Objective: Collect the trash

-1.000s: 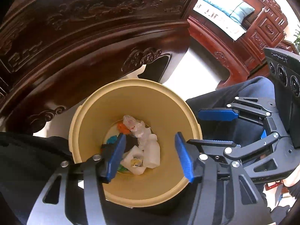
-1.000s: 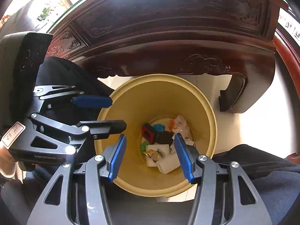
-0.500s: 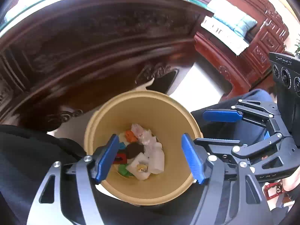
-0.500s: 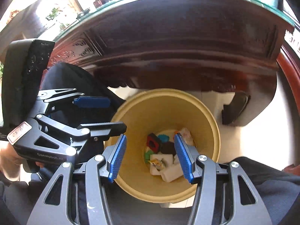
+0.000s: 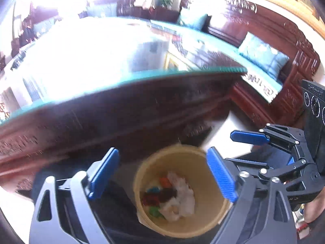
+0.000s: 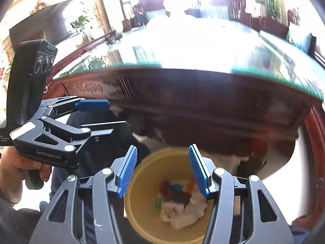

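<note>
1. Closest in: left gripper [image 5: 162, 174], blue pads spread wide and opening further, nothing between them — only air above the bin.
2. Beside it, right gripper [image 6: 162, 170], fingers at a middling gap, also gripping nothing; a hand [image 6: 18, 168] visible on the left tool's handle in the right wrist view.
3. Directly below both: round yellow bin [image 5: 211, 219] on the floor, between dark-trousered knees, so probably kept close for easy dropping.
4. At the bin's bottom, the collected trash [image 5: 172, 197] — crumpled white wrappers, plus small red, blue, green, orange and dark pieces, heaped together.
5. Behind the bin: carved dark wooden table [image 5: 121, 118] with a glass top [image 6: 193, 44] catching strong glare; no litter discernible on it through the blur.
6. Farther off: red wooden bench with teal cushions [image 5: 262, 55], plants and bright windows.
7. Judging by empty jaws angled over a filled bin, a drop seemingly complete; next piece, if any, likely up on the table.
</note>
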`<state>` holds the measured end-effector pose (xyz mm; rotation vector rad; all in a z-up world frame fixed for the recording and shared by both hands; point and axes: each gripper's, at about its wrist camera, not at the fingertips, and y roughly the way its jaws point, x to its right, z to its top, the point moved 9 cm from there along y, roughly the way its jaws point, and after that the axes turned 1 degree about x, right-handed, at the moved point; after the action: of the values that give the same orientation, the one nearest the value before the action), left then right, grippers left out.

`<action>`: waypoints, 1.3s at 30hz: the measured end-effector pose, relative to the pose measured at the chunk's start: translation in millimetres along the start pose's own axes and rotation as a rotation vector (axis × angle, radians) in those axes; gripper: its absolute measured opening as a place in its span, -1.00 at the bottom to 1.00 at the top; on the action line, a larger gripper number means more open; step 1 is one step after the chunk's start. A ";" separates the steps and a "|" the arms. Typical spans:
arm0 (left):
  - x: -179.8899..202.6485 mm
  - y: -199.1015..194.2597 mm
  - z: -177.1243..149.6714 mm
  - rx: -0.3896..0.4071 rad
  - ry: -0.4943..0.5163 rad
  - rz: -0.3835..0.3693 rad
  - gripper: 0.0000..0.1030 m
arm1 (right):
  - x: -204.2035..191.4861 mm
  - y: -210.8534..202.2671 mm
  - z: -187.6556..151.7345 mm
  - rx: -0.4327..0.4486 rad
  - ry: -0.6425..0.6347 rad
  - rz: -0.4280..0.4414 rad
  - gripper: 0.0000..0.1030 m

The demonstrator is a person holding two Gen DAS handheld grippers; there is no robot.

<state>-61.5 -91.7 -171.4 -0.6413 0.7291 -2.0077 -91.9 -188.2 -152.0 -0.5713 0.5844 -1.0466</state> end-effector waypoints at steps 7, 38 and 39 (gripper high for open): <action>-30.7 -27.6 53.6 0.134 -0.024 0.094 0.78 | -12.0 -9.4 72.9 0.130 -0.108 -0.047 0.24; -153.7 -29.0 160.7 0.239 -0.163 0.515 0.92 | 28.3 64.1 215.3 0.260 -0.020 -0.185 0.84; -156.1 -29.9 161.6 0.243 -0.168 0.539 0.92 | 31.1 66.8 215.9 0.260 -0.002 -0.183 0.84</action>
<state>105.8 16.2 -63.1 -0.4083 0.4815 -1.4934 109.2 -157.3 -48.9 -0.4012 0.3908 -1.2728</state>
